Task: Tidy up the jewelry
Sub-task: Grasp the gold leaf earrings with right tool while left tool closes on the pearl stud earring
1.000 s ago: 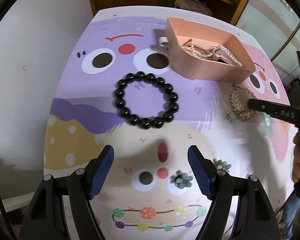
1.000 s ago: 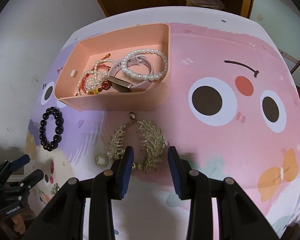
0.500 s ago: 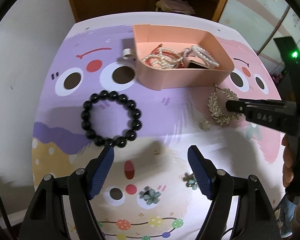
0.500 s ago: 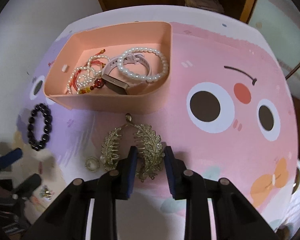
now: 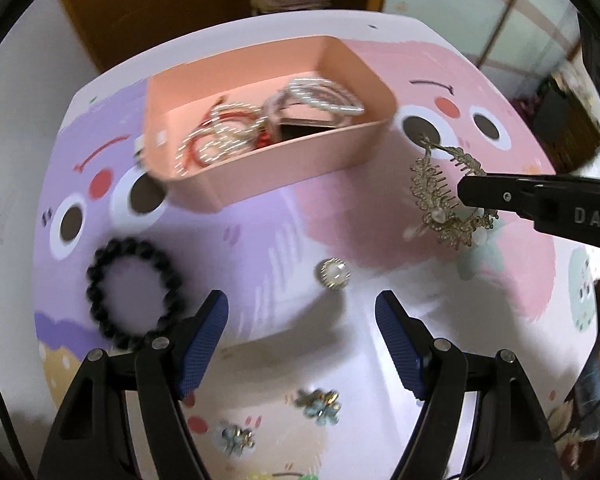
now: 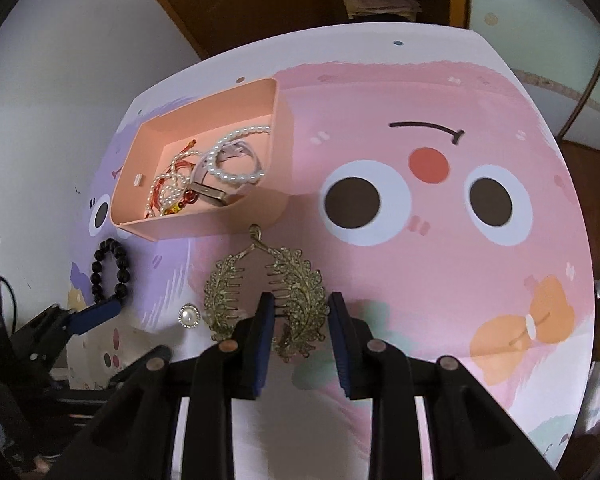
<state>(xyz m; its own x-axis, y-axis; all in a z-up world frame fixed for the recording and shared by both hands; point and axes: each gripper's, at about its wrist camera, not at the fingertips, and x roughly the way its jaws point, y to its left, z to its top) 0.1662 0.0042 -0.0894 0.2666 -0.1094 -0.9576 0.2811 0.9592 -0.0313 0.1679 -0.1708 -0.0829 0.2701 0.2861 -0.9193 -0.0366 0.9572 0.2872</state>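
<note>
A gold leaf-shaped hair clip (image 6: 224, 292) is pinched by its right leaf between the pads of my right gripper (image 6: 298, 304). In the left wrist view the hair clip (image 5: 432, 188) hangs a little above the mat, right of the pink tray (image 5: 284, 160). The tray (image 6: 188, 226) holds pearl and red bracelets and a watch. My left gripper (image 5: 300, 300) is open above the mat, with nothing between its fingers. A round pearl brooch (image 5: 334, 274) lies just ahead of it. A black bead bracelet (image 5: 134, 288) lies by the left finger.
Two small green flower earrings (image 5: 318, 400) lie on the cartoon-printed mat (image 5: 260, 232) under the left gripper. A wooden shelf stands behind the table. The pearl brooch (image 6: 189, 315) and black bracelet (image 6: 112, 272) lie left of the held clip.
The right gripper's jaws closed on the hair clip and raised it off the mat. The left gripper slid right across the table, from over the black bracelet to the pearl brooch.
</note>
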